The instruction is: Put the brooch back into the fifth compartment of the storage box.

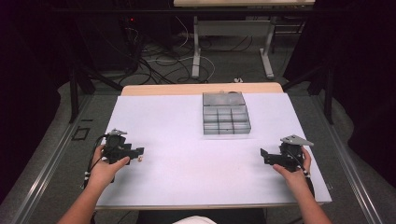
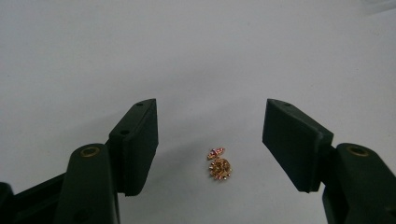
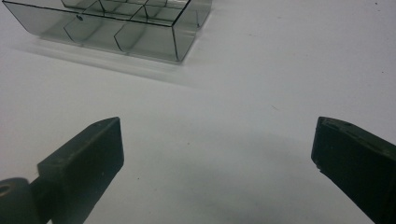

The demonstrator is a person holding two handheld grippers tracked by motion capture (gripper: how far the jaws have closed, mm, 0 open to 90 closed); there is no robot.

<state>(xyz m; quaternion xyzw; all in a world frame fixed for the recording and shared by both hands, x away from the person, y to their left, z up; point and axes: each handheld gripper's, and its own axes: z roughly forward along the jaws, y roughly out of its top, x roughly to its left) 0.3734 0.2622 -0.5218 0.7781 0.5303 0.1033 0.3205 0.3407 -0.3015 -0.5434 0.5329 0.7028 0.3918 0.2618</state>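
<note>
A small gold and pink jewelled piece, like an earring or brooch, lies on the white table sheet between my left gripper's jaws. My left gripper is open around it without touching; in the high view that gripper sits at the table's left with the tiny piece at its tips. My right gripper is open at the right side with nothing between its jaws. A clear grey compartment box stands at the middle back, its near corner ahead of the right gripper.
The white sheet covers most of the table, with a wooden strip at the far edge. Behind the table are desk legs and floor cables. Metal rails run along both sides.
</note>
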